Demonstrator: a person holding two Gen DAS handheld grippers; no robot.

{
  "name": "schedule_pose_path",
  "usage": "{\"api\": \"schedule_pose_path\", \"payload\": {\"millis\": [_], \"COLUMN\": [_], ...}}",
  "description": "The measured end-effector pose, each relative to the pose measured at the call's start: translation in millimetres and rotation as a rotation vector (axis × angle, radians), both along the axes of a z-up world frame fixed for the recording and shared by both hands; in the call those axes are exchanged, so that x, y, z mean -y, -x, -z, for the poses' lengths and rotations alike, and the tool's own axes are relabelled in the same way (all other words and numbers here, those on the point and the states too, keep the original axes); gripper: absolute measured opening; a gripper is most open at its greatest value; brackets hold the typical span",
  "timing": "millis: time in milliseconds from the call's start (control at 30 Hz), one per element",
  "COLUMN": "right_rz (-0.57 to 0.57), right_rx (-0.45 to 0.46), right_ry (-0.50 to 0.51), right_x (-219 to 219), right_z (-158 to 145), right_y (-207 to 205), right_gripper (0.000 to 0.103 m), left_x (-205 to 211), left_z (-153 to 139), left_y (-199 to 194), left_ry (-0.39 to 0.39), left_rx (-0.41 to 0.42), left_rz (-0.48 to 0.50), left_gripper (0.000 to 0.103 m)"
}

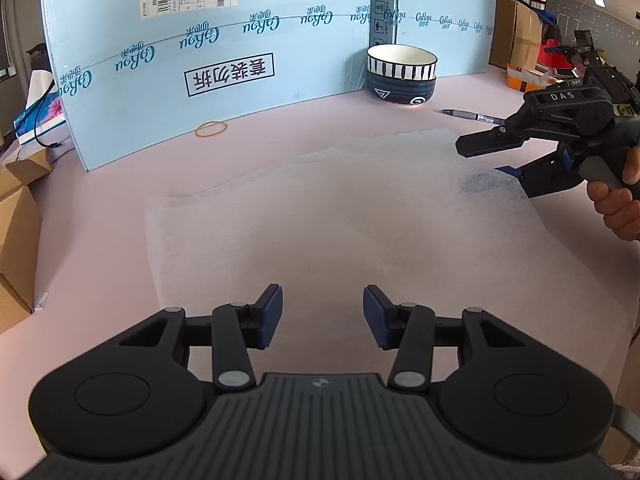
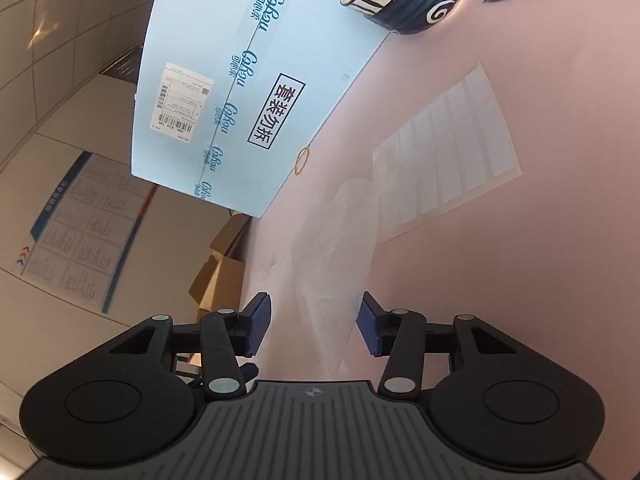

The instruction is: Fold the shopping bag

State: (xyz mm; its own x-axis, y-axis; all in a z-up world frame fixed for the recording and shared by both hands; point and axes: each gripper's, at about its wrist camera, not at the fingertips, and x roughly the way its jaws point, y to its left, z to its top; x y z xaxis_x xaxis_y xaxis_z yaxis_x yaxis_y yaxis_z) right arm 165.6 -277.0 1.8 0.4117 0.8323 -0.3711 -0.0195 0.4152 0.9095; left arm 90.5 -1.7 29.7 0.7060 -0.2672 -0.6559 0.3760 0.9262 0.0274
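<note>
Stacked bowls, pen, rubber band, blue carton

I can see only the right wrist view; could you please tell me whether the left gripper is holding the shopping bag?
Observer: No. The left gripper hangs over the white shopping bag's near part, fingers apart, nothing between them.
Operator: Does the bag lie flat?
Observer: Yes, spread across the pink table.
Operator: How is my gripper oriented?
Observer: The right gripper's fingers stand one above the other, open, at the bag's right edge.
</note>
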Motion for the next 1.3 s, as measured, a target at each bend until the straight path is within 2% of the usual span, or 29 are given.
{"api": "schedule_pose_path", "payload": {"millis": [33, 133, 300, 433, 600, 633, 800, 867, 900, 933, 1000, 1033, 1133, 1233, 1267, 1300], "right_rz": [-0.001, 0.007, 0.025, 0.026, 0.014, 0.020, 0.089, 0.089, 0.061, 0.046, 0.007, -0.013, -0.002, -0.008, -0.022, -0.031], "right_rx": [-0.023, -0.007, 0.021, 0.068, 0.164, 0.186, 0.451, 0.504, 0.498, 0.477, 0.379, 0.329, 0.252, 0.165, 0.126, 0.108], "right_ry": [-0.023, -0.009, 0.023, 0.073, 0.158, 0.178, 0.244, 0.267, 0.282, 0.303, 0.346, 0.367, 0.377, 0.300, 0.248, 0.227], "right_x": [-0.6, -3.2, -4.7, -5.8, -14.2, -16.1, -13.4, -12.9, -13.8, -15.0, -12.5, -11.2, -1.8, 11.0, 14.0, 14.0], "right_z": [2.3, -0.5, -3.7, -8.5, -17.5, -19.8, -51.5, -61.4, -64.2, -64.0, -53.7, -48.3, -32.0, -18.2, -14.0, -11.9], "right_y": [-3.3, -8.9, -20.3, -30.0, -37.1, -36.5, -11.6, -6.2, -7.3, -9.6, -23.0, -29.9, -45.5, -62.2, -65.1, -64.3], "right_gripper": [0.044, 0.044, 0.040, 0.020, 0.006, 0.006, 0.003, 0.003, 0.004, 0.007, 0.051, 0.078, 0.079, 0.068, 0.062, 0.059], "left_x": [7.1, 28.6, 37.8, 37.2, 41.1, 41.3, 34.1, 32.6, 32.6, 32.6, 32.8, 32.4, 28.0, 15.5, 9.0, 1.5], "left_z": [-5.1, -10.9, 3.9, 16.5, 22.8, 22.5, 20.7, 20.7, 20.2, 19.7, 18.7, 18.2, 14.7, 0.3, -7.7, -15.6], "left_y": [-7.5, -34.5, -85.4, -93.8, -87.4, -86.9, -82.7, -80.0, -78.9, -77.8, -75.4, -74.4, -72.9, -80.2, -86.4, -95.1], "left_ry": [0.003, 0.019, 0.048, 0.032, -0.026, -0.027, -0.022, -0.032, -0.037, -0.041, -0.041, -0.039, -0.045, -0.015, 0.033, 0.107], "left_rx": [0.013, 0.042, -0.047, -0.068, -0.029, -0.030, -0.028, -0.020, -0.014, -0.008, -0.005, -0.008, -0.019, -0.022, -0.020, -0.026], "left_rz": [0.023, 0.088, 0.066, 0.060, 0.080, 0.081, 0.058, 0.043, 0.040, 0.036, 0.044, 0.045, 0.049, 0.047, 0.055, 0.073], "left_gripper": [0.043, 0.045, 0.044, 0.044, 0.044, 0.044, 0.044, 0.044, 0.044, 0.045, 0.046, 0.046, 0.047, 0.053, 0.055, 0.062]}}
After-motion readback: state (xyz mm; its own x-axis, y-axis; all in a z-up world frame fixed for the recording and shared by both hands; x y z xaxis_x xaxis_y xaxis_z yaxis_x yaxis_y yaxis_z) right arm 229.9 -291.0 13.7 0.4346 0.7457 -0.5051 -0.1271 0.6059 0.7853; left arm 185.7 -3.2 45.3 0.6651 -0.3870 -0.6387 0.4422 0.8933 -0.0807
